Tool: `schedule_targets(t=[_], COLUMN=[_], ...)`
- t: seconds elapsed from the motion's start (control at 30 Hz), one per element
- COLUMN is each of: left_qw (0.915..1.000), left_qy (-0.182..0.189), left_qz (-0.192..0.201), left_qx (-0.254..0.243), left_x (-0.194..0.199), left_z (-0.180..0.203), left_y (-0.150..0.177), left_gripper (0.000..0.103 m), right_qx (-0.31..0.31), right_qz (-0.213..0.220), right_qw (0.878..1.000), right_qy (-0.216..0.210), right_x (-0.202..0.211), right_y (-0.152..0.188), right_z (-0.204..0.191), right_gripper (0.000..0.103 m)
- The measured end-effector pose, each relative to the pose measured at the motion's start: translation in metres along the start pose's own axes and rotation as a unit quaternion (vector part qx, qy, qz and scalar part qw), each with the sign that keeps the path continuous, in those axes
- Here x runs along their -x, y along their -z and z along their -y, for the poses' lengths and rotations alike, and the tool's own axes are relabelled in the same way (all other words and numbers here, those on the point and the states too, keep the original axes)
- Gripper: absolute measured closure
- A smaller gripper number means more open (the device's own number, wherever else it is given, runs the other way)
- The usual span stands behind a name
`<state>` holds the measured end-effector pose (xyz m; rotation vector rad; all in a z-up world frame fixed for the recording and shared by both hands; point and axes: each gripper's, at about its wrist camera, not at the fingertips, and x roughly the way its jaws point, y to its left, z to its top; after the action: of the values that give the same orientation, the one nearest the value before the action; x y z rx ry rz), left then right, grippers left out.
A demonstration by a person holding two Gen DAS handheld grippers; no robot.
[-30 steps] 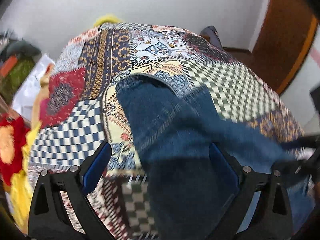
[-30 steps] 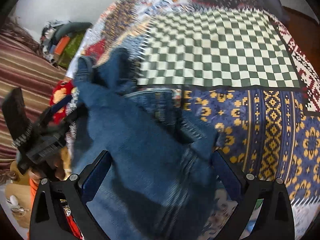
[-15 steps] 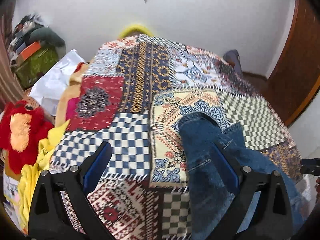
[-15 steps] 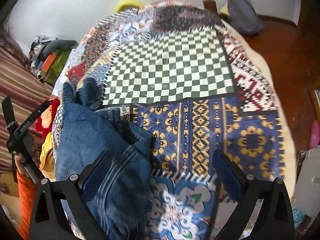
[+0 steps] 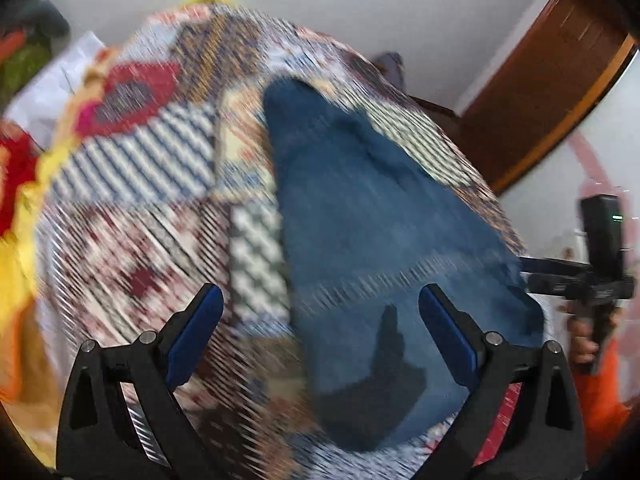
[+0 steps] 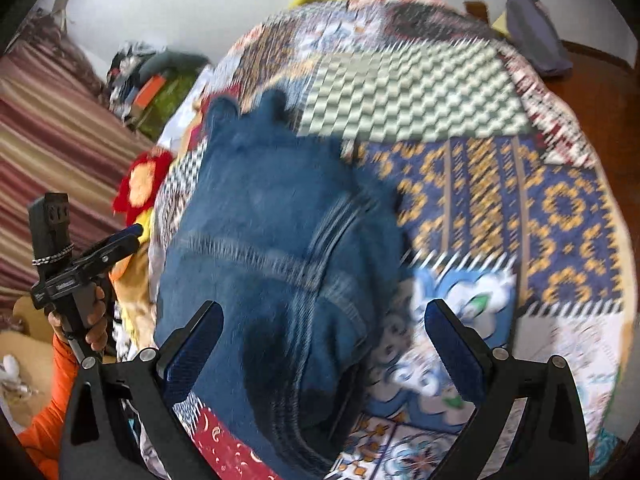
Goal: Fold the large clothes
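A pair of blue jeans [image 5: 360,232] lies lengthwise on a patchwork bedspread [image 5: 152,208], legs pointing away; it also shows in the right wrist view [image 6: 272,240]. My left gripper [image 5: 320,332] is open and empty above the jeans' near end, its right finger over the denim. My right gripper [image 6: 324,344] is open and empty above the waistband end. Each gripper shows in the other's view, the right one [image 5: 576,280] at the right edge, the left one [image 6: 100,252] at the left. Both views are motion-blurred.
The bed [image 6: 520,208] fills both views. A red and yellow plush toy [image 6: 140,184] and piled clothes [image 6: 160,80] lie at its left side. A wooden door [image 5: 552,80] stands at the right. A dark bag [image 6: 532,32] lies beyond the bed's far right corner.
Both grippers let go of the jeans, which now lie flatter and spread along the bed. Both cameras are swinging, the views blurred, and have dropped closer over the denim.
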<state>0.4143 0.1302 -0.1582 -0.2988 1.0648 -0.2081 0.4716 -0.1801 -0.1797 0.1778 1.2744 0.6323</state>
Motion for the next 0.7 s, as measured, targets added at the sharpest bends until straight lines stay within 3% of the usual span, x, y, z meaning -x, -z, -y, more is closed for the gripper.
schedule_targets(t=[0.2,0.3,0.4,0.6,0.7], left_qw=[0.9966,0.9898,0.9859,0.9843,0.9784], left_qy=[0.045,0.093,0.105,0.108,0.132], left_qz=[-0.058,-0.085,-0.096,-0.106,-0.120], left_qx=[0.038,0.067,0.088,0.091,0.105], left_x=[-0.038,-0.057,-0.072,-0.098,-0.119], left_z=[0.000,-0.004,-0.007,-0.007,-0.010], left_y=[0.013,0.012,0.007,-0.005,-0.010], left_gripper=[0.004,0.004,0.002,0.000,0.000], right_qx=[0.008,0.000,-0.024,-0.025,-0.034], right_qz=[-0.056,-0.081,-0.105,-0.103,-0.102], right_qw=[0.998,0.996,0.992,0.991,0.990], right_qy=[0.004,-0.025,-0.062,-0.083,-0.094], right_x=[-0.049,-0.069,-0.085,-0.100,-0.112], right_y=[0.002,-0.004,-0.011,-0.024,-0.030], right_z=[-0.004,-0.001,0.007,0.012,0.016], right_gripper=[0.003,0.003,0.001,0.000,0.000])
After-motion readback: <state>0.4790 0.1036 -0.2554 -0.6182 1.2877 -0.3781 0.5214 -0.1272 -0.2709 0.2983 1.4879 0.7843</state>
